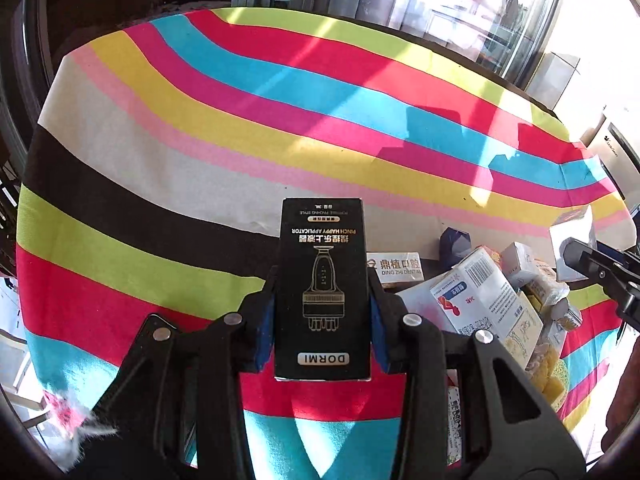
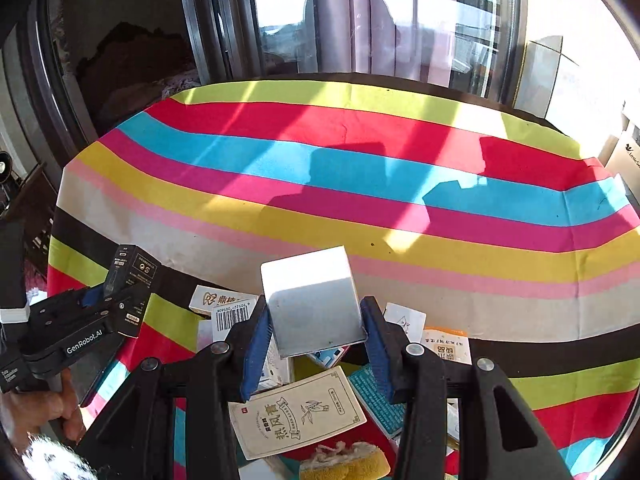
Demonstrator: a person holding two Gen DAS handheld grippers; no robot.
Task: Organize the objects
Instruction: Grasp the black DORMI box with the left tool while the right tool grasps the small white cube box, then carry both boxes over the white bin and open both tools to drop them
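Observation:
My left gripper (image 1: 322, 312) is shut on a black DORMI box (image 1: 322, 280) and holds it above the striped tablecloth (image 1: 200, 120). The same black box (image 2: 130, 280) and left gripper (image 2: 100, 300) show at the left of the right wrist view. My right gripper (image 2: 316, 332) is shut on a plain silver-white box (image 2: 312, 300), held above a pile of small boxes. The right gripper (image 1: 600, 268) shows at the right edge of the left wrist view. A cream box with Chinese writing (image 2: 298, 412) lies below the silver box.
A pile of small boxes (image 1: 488, 300) and yellow sponges (image 1: 548, 368) lies at the near right of the table. A barcode box (image 2: 232, 316) and a white dental box (image 1: 394, 268) lie nearby. Windows (image 2: 360, 20) stand behind the table's far edge.

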